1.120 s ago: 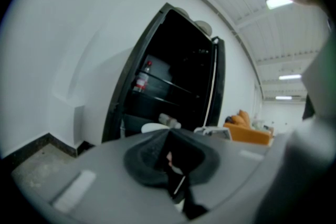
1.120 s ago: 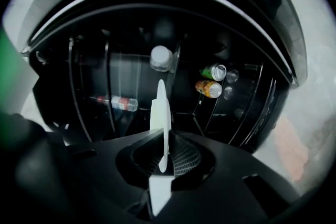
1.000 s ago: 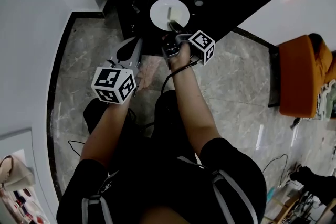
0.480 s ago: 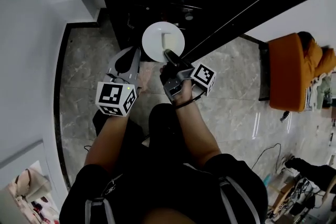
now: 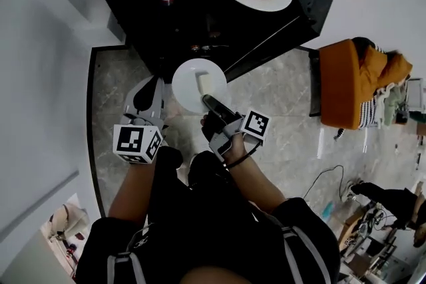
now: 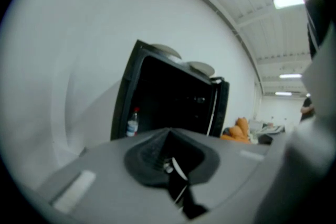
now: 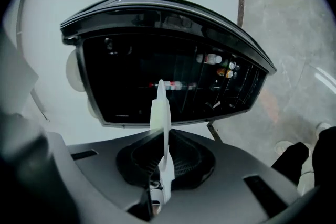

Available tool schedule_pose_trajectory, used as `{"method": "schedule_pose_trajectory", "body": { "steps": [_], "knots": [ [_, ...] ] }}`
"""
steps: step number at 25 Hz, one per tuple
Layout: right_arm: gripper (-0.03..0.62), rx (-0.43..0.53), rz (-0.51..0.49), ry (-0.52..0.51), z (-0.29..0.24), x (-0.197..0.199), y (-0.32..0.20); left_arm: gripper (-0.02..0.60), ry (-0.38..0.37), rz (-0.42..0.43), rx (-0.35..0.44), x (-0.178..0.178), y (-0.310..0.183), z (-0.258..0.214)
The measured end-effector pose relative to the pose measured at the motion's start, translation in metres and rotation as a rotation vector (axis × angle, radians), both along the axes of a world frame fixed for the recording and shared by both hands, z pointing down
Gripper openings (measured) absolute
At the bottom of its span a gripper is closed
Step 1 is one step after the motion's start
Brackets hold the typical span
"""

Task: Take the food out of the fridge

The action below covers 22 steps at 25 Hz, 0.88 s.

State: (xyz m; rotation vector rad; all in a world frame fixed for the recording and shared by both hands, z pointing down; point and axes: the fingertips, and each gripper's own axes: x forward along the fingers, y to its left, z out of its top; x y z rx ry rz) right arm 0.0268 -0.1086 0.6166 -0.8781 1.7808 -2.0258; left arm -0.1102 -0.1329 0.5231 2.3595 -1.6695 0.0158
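Now plate level in right claw

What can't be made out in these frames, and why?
Inside the fridge, head view: too dark.
Pale block on the held plate, head view: too small to identify.
That plate's top, right gripper view: edge-on in the right hand-held gripper.
Food on the two plates atop the fridge, left gripper view: hidden by their rims.
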Motion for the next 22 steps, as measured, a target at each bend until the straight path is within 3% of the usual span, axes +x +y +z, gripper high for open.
{"method": "schedule_pose_trajectory", "body": {
  "steps": [9,22],
  "knots": [
    [0.015,0.032,-0.032,-0.007,-0.145,0.025,0.018,0.003,-0.012,0.046,0.01,0.025,0.005,-0.135],
    [0.015,0.068,0.199,-0.005,-0.209,0.049,0.004,0.003,-0.09,0.231,0.005,0.056,-0.019,-0.186]
  ]
}}
